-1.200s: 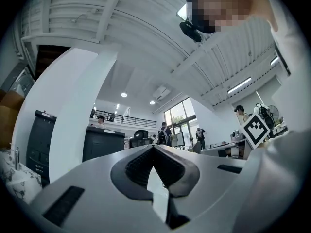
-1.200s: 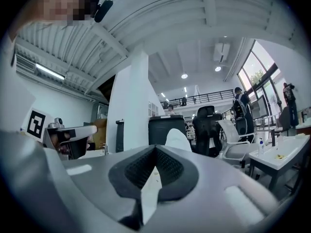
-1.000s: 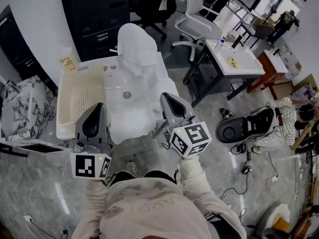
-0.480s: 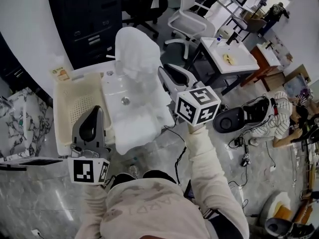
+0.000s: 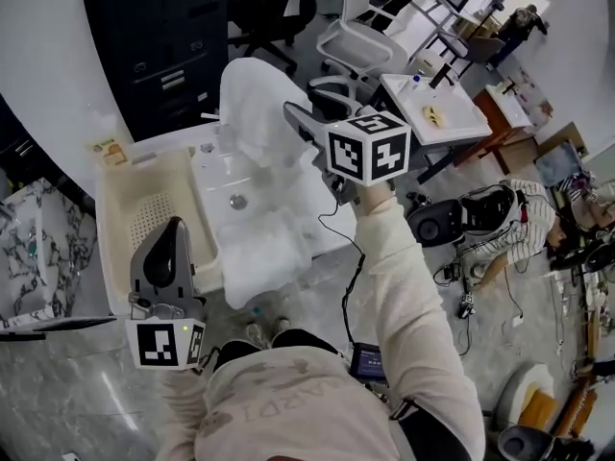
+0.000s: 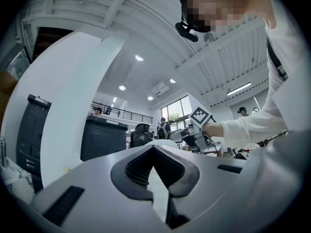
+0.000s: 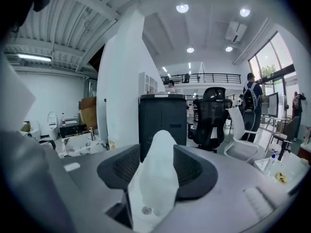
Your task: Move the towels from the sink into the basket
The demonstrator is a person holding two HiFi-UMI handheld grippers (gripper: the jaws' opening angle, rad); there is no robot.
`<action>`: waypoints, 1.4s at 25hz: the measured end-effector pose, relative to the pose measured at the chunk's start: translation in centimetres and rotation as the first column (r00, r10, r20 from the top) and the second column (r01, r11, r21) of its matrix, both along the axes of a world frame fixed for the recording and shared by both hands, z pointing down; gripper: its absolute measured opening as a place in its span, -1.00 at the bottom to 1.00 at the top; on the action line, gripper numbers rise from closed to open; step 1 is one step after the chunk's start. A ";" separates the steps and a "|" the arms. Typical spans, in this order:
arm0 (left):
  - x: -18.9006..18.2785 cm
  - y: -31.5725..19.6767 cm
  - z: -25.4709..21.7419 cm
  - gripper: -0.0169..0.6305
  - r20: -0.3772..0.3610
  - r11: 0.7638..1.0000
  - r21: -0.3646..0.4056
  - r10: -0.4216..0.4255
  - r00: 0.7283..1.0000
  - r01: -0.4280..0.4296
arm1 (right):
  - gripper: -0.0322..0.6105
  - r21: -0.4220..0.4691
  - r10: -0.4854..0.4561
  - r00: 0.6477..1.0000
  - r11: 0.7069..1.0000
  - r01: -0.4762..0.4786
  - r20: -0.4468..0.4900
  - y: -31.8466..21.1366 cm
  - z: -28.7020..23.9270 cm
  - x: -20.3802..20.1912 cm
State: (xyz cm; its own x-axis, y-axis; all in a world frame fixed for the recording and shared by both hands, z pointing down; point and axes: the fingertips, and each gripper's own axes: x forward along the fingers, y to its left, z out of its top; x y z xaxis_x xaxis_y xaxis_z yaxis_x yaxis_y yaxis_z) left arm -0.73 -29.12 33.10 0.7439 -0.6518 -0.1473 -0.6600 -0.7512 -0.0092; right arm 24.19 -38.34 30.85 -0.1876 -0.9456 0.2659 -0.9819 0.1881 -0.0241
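Observation:
A tall white towel [image 5: 253, 104] stands heaped at the back of the white sink [image 5: 274, 229], and more white cloth lies in the basin. A cream basket [image 5: 135, 185] with a perforated bottom sits against the sink's left side. My right gripper [image 5: 300, 121] is raised beside the towel's right edge. Its jaws have just been opening and stand open; in the right gripper view the towel [image 7: 155, 183] shows in the gap of the right gripper [image 7: 157, 154], with the pads apart from it. My left gripper [image 5: 170, 250] hovers by the basket's front edge, shut on nothing, its tips meeting in the left gripper view [image 6: 153, 148].
A black cabinet [image 5: 163, 56] stands behind the sink. A white office chair [image 5: 351, 27] and a white desk [image 5: 432, 109] are at the back right. A person [image 5: 504, 224] sits on the floor to the right among cables. A marbled counter [image 5: 24, 243] lies at far left.
My right gripper has risen from the sink's front edge to the towel at the back, and its jaws have opened. The left gripper has drifted back toward the basket's front edge.

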 end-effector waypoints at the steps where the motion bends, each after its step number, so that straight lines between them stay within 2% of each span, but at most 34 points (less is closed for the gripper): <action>1: -0.2 -0.2 0.0 -0.93 -0.003 1.000 -0.003 -0.004 1.000 0.004 | -0.21 -0.019 -0.002 1.000 1.000 0.002 -0.011 -0.7 0.1 0.0; 4: -0.8 -0.5 -0.2 -0.93 -0.007 1.000 -0.007 -0.022 1.000 0.022 | -0.10 -0.067 -0.004 0.999 0.998 0.001 -0.035 -2.5 0.5 0.2; 8: -1.6 -0.9 -0.2 -0.93 -0.006 0.999 -0.007 -0.050 0.999 0.050 | -0.05 -0.129 -0.011 1.000 0.992 0.009 -0.016 -4.0 1.9 0.5; 13: -2.8 -1.7 0.3 -0.93 -0.016 0.996 -0.022 -0.083 0.996 0.082 | -0.04 -0.180 -0.006 0.998 0.984 -0.005 -0.062 -4.8 4.0 0.5; 16: -3.1 -2.0 0.5 -0.93 -0.015 0.995 -0.025 -0.093 0.996 0.093 | -0.10 -0.199 0.004 0.992 0.980 -0.028 -0.123 -5.0 5.1 0.7; 19: -3.1 -1.9 0.4 -0.93 -0.013 0.995 -0.022 -0.099 0.995 0.099 | -0.33 -0.185 0.011 0.986 0.982 -0.042 -0.167 -4.9 5.2 0.7; 21: -3.1 -1.8 0.4 -0.93 -0.011 0.995 -0.021 -0.103 0.995 0.103 | -0.41 -0.173 0.010 0.984 0.984 -0.041 -0.177 -4.8 5.1 0.7; 26: -2.9 -1.4 0.0 -0.93 -0.001 0.993 -0.017 -0.114 0.993 0.114 | -0.47 -0.137 0.014 0.983 0.990 -0.040 -0.183 -4.6 4.5 0.9; 30: -3.1 -1.3 0.0 -0.93 0.002 0.992 -0.018 -0.127 0.992 0.127 | -0.47 -0.102 0.014 0.989 0.994 -0.029 -0.146 -4.3 3.5 0.9; 35: -2.9 -1.3 0.0 -0.93 -0.005 0.992 -0.016 -0.128 0.992 0.128 | -0.67 -0.043 0.010 0.987 0.999 -0.017 -0.160 -4.0 1.1 0.5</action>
